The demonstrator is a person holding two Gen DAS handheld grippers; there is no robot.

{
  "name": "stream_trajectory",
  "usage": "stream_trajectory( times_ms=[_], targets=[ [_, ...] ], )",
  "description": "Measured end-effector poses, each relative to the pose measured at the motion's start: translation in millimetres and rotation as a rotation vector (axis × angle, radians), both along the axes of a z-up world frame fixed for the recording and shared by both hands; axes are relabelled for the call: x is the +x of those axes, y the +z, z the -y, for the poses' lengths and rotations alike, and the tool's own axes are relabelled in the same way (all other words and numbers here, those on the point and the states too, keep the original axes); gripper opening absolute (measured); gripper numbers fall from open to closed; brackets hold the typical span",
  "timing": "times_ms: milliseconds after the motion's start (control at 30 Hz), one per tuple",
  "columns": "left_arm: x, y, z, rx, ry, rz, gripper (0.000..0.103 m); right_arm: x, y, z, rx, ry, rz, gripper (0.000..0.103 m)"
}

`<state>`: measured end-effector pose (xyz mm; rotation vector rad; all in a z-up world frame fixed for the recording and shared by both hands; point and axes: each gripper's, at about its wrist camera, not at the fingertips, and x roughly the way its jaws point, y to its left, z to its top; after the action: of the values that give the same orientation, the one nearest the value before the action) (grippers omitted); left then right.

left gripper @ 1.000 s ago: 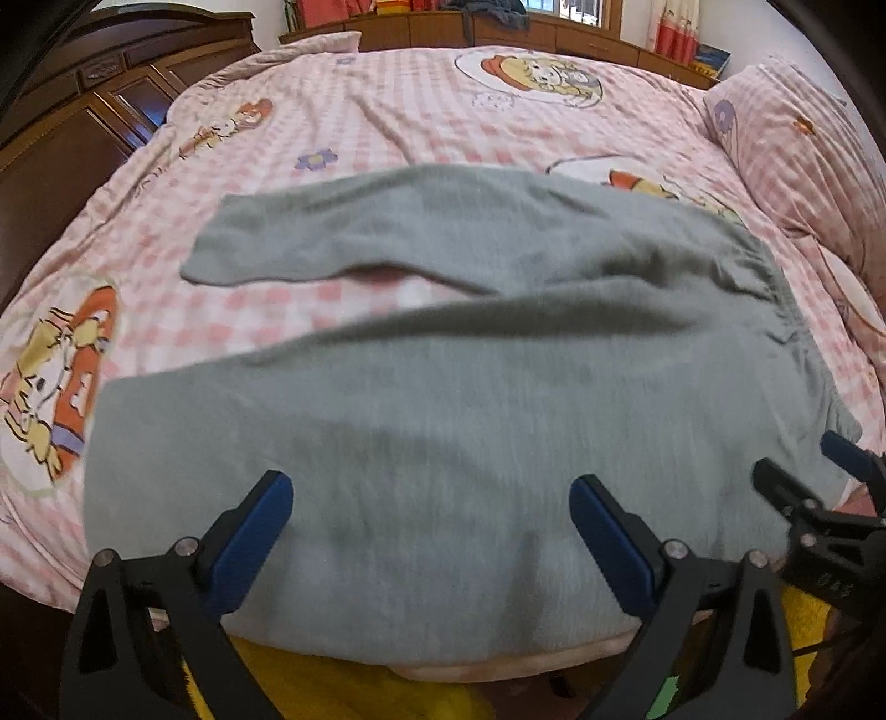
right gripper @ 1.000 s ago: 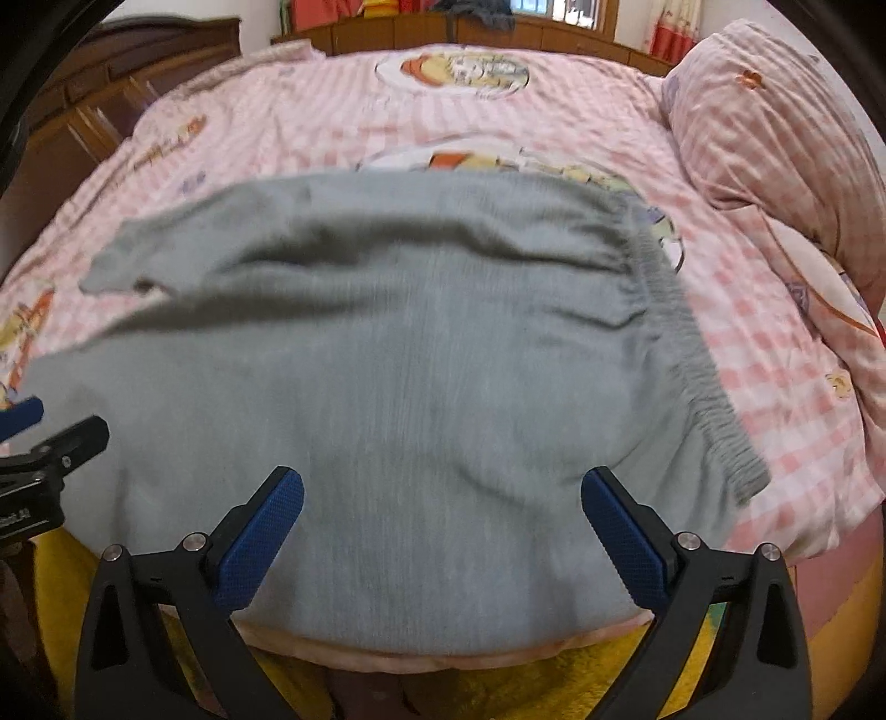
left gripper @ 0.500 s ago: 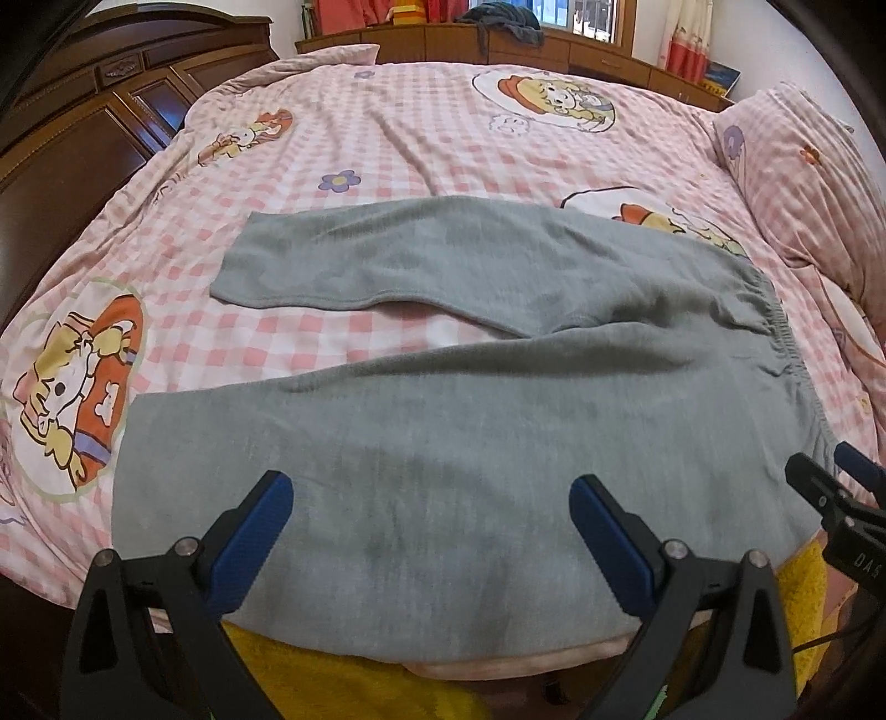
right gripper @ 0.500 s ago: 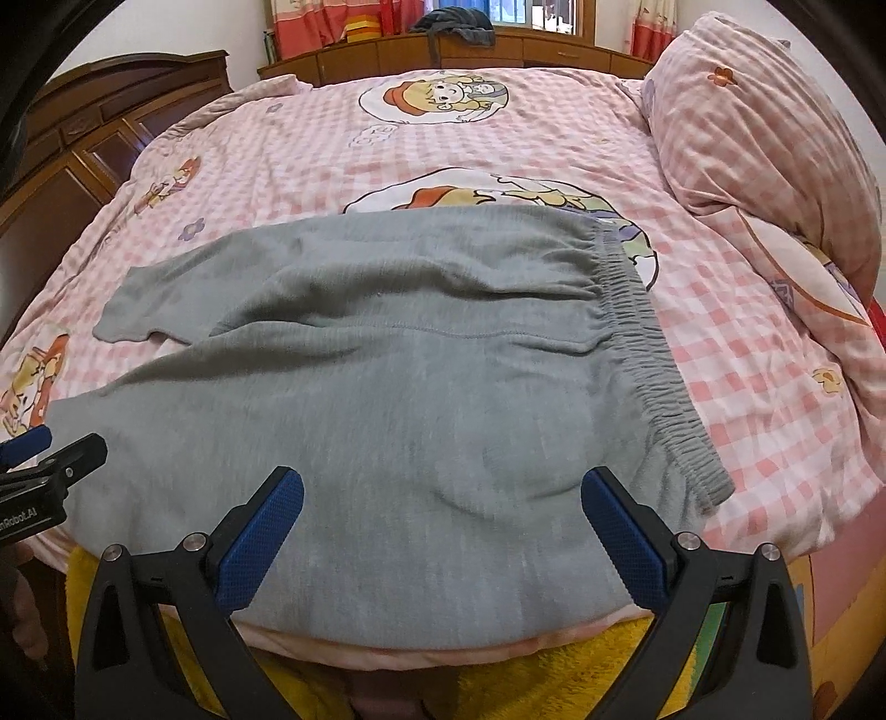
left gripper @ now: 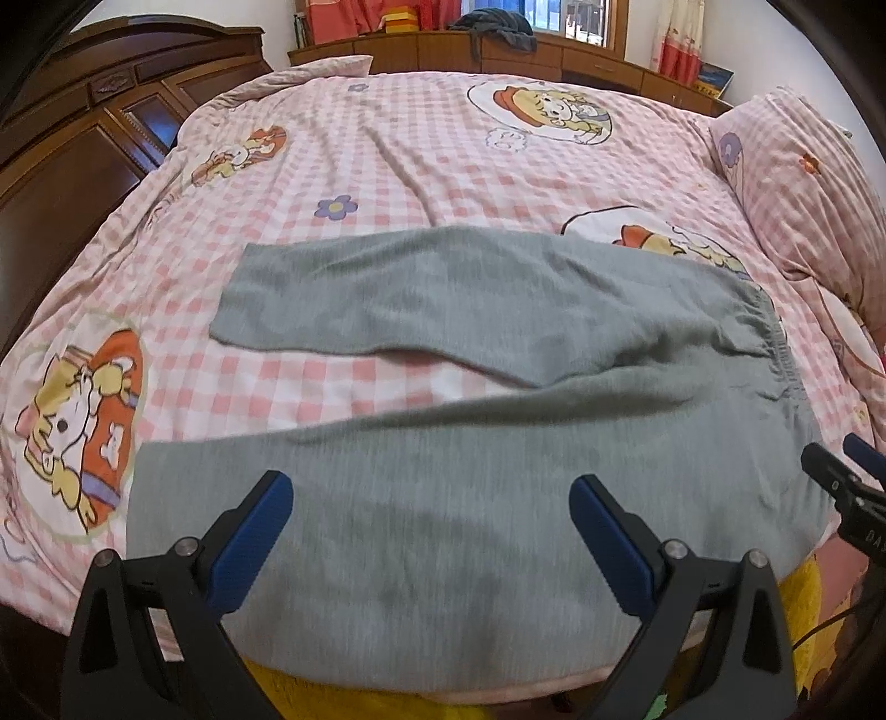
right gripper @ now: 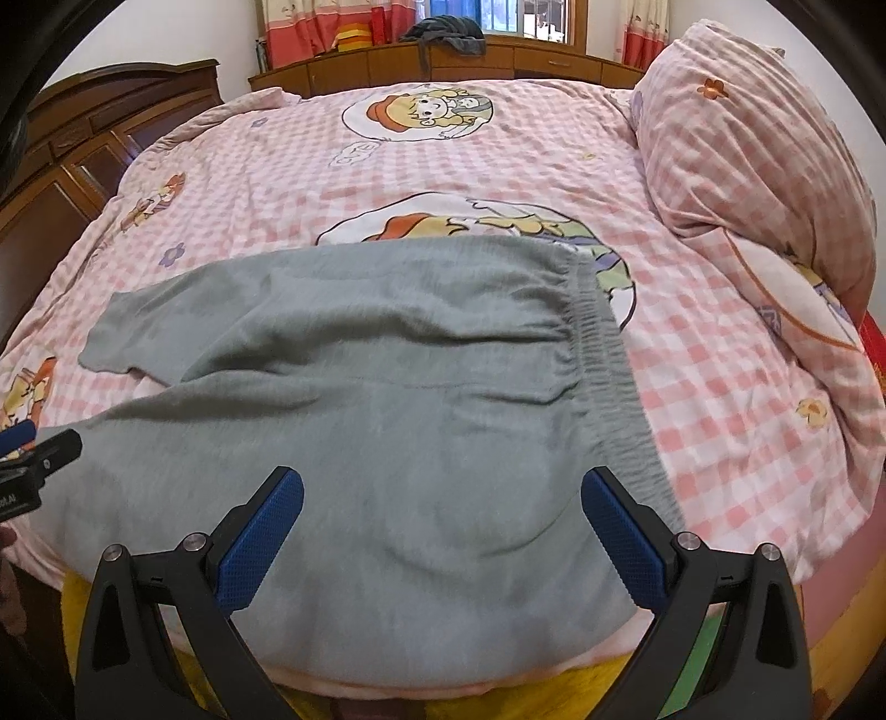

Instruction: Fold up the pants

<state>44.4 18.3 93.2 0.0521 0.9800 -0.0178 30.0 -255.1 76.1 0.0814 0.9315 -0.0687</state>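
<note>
Grey knit pants lie spread flat across the near half of the bed, waistband to your right, both legs running left; the far leg angles away from the near one, leaving a wedge of pink checked bedspread between them. The near leg reaches the bed's front edge, where a yellow blanket shows underneath.

Your left gripper hangs over the near leg, jaws spread wide and holding nothing. Your right gripper sits over the seat of the pants just inside the waistband, jaws equally wide and empty. Each tool shows at the edge of the other's view.

A pink checked pillow is stacked at the right of the bed, apart from the waistband. Dark wooden cabinets stand along the left side, and a wooden headboard shelf at the far end carries a crumpled dark garment below a curtained window.

Fisheye bending and blur soften the near cloth; whether the pads touch the fabric cannot be told. The near leg's cuff is hard to make out at the left.
</note>
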Motion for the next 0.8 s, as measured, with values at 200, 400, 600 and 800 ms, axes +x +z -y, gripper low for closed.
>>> stream_trajectory(
  times_ms=[200,400,600,800],
  targets=[
    [30,5,5,0.022,-0.031,0.008,0.102,20,4,20,-0.007,0.004,0.001,0.102],
    [65,6,10,0.053,-0.053,0.016,0.102,45,2,40,-0.010,0.003,-0.016,0.102],
    [106,0,12,0.058,-0.085,-0.002,0.102,77,-5,60,0.004,-0.003,-0.059,0.102],
    [150,-10,8,0.035,-0.092,-0.040,0.102,108,-12,77,-0.022,-0.005,-0.083,0.102]
  ],
)
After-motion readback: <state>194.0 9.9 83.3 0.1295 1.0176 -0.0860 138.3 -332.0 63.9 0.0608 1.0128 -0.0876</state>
